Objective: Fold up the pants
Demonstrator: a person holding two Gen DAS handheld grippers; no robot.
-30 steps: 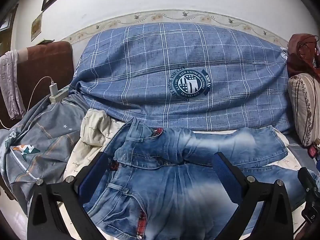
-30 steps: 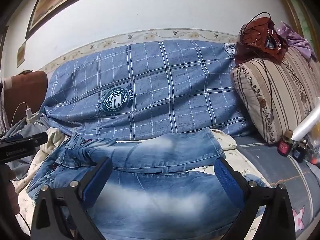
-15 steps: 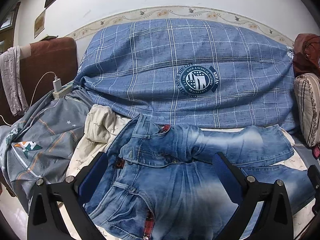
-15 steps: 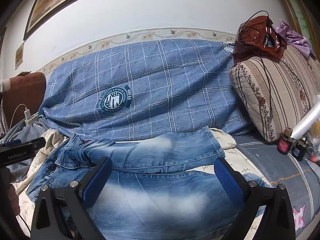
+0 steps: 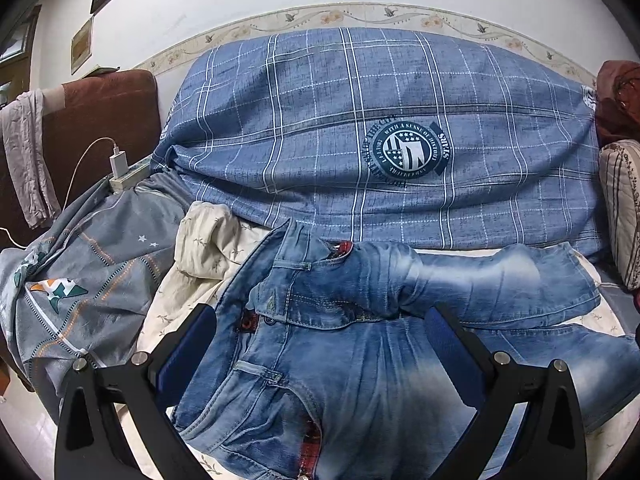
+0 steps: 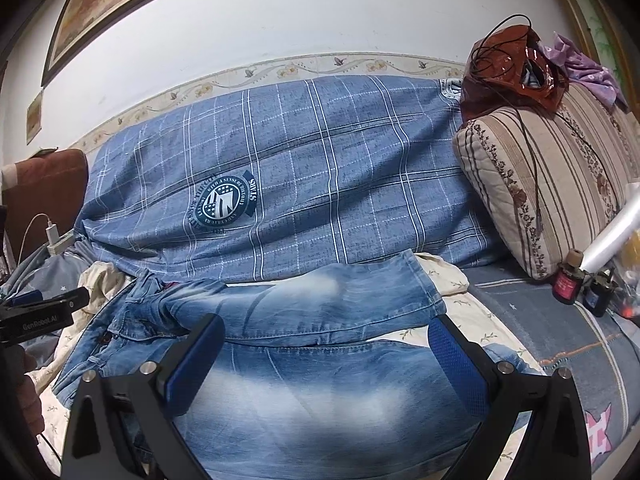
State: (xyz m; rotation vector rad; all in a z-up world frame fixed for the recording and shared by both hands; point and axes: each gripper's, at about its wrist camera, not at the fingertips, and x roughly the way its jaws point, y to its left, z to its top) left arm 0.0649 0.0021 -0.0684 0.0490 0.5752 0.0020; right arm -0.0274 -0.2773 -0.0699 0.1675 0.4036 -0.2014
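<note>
Faded blue jeans [image 5: 360,360] lie spread on a cream sheet on the sofa seat, waistband to the left, both legs running right, the far leg bunched near the hip. My left gripper [image 5: 320,344] is open and empty, hovering over the waist and hip. In the right wrist view the jeans [image 6: 312,360] lie with the far leg's hem at the right. My right gripper [image 6: 324,356] is open and empty above the near leg. The left gripper's body [image 6: 44,312] shows at the left edge.
A blue plaid blanket [image 5: 360,140] covers the sofa back. A grey printed cloth [image 5: 92,280] and a charger on a power strip [image 5: 120,172] lie left. A striped cushion [image 6: 552,184] with a red bag [image 6: 512,68] stands right, small bottles [image 6: 568,280] beside it.
The left view has swung left and slightly back, showing more of the grey cloth and waistband. The right gripper has barely moved. The jeans lie as before.
</note>
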